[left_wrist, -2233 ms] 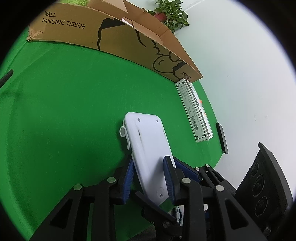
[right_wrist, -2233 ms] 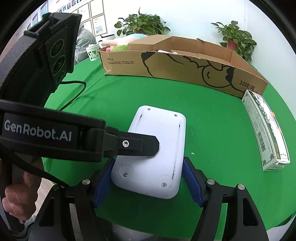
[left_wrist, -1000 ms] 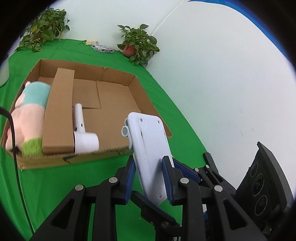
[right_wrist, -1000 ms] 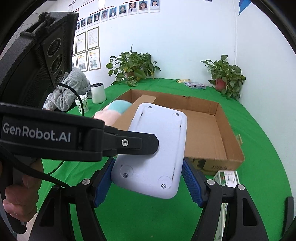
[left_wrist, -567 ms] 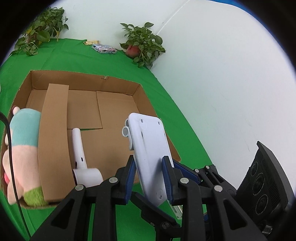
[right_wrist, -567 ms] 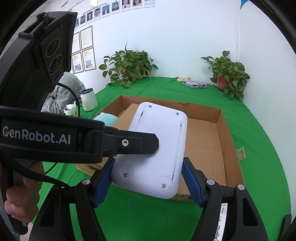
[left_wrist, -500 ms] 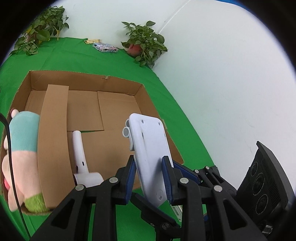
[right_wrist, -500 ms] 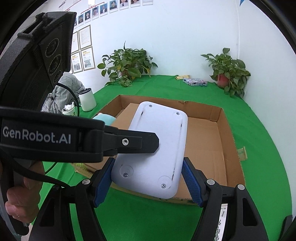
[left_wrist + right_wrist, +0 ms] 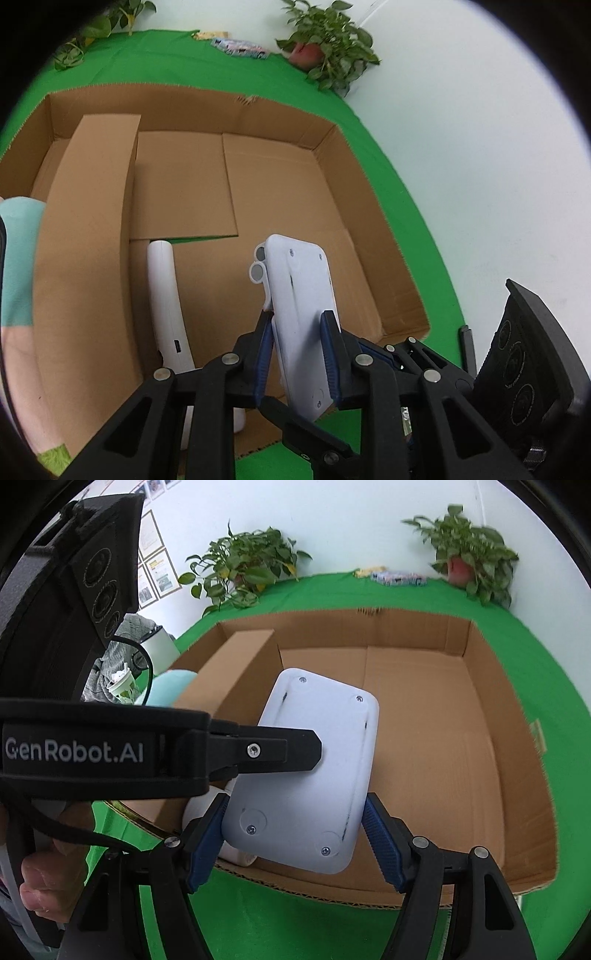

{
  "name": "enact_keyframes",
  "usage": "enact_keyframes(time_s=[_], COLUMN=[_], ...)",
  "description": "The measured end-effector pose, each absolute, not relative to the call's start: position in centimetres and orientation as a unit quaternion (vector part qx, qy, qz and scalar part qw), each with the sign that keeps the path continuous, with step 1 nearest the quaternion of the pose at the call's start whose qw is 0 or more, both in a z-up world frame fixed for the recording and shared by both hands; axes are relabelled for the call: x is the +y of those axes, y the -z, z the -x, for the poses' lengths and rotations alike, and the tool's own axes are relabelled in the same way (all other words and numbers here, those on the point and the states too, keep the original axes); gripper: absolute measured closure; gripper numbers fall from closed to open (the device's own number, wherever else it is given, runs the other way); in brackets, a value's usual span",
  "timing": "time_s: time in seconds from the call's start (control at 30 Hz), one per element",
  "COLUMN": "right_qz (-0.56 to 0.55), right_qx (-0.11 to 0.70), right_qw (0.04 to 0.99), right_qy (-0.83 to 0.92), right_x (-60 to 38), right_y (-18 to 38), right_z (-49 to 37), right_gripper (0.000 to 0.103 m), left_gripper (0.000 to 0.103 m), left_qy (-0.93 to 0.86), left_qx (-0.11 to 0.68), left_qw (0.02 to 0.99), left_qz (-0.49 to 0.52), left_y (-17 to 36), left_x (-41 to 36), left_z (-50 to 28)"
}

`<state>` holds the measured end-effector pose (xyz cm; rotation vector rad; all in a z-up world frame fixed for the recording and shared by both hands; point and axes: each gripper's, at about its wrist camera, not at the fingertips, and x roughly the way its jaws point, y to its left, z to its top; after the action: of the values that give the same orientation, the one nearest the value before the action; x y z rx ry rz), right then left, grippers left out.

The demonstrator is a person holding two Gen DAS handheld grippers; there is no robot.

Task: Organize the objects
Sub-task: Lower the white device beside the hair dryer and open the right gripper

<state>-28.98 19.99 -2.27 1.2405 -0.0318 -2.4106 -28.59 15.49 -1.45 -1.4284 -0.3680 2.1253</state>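
Both pairs of jaws were clamped on the white device (image 9: 306,771), which, tilted above the cardboard box (image 9: 332,147), could land on the white handle (image 9: 166,306) left of the left gripper (image 9: 297,347) if the right gripper (image 9: 295,842) let go early

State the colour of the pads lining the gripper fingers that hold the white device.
Blue pads line the black fingers, clearest in the right wrist view, gripping the white device.

A smooth, matt white plastic device (image 9: 301,306) contrasts with the plain brown corrugated cardboard box (image 9: 332,177). Beside it lie a glossy white plastic handle (image 9: 166,295) and a soft plush toy (image 9: 14,258). Matt green cloth (image 9: 532,657) covers the table; black plastic gripper fingers (image 9: 328,347) carry blue ribbed pads.
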Motion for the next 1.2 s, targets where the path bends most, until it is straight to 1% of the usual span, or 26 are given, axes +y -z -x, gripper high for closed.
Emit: enact_keyframes(time_s=[0.17,0.3,0.63,0.73,0.83,0.93,1.13,1.2], right_qz=[-0.48,-0.51,-0.539,-0.55,-0.548,-0.543,-0.547,-0.556], right_qx=[-0.029,-0.033,-0.037,-0.044,-0.042,-0.058,-0.082,-0.072], right_qw=[0.229,0.237,0.241,0.247,0.258,0.259,0.227,0.219], right_qy=[0.847,0.827,0.806,0.796,0.794,0.797,0.802,0.798], right_x=[20.9,21.4,21.5,21.5,21.6,22.1,23.3,22.7], right_y=[4.9,6.7,7.9,8.1,7.8,7.1,6.4,7.0], right_z=[30.3,31.3,32.6,33.0,32.8,32.8,33.9,34.5], right_gripper=[0.034,0.034,0.034,0.031,0.031,0.03,0.029,0.03], left_gripper=[0.079,0.079,0.079,0.076,0.076,0.076,0.076,0.076], left_qy=[-0.774,-0.761,-0.759,-0.77,-0.782,-0.801,-0.832,-0.841], left_qx=[-0.126,-0.131,-0.143,-0.125,-0.116,-0.106,-0.104,-0.101], left_qw=[0.261,0.257,0.229,0.212,0.22,0.223,0.214,0.205], left_qz=[0.563,0.581,0.592,0.589,0.571,0.546,0.501,0.491], left_y=[3.7,5.2,6.2,5.6,4.1,2.2,-0.4,-0.6], left_x=[16.4,16.5,16.0,15.8,15.5,14.6,11.2,10.0], left_z=[29.8,29.9,30.3,30.2,29.7,28.6,25.1,23.9])
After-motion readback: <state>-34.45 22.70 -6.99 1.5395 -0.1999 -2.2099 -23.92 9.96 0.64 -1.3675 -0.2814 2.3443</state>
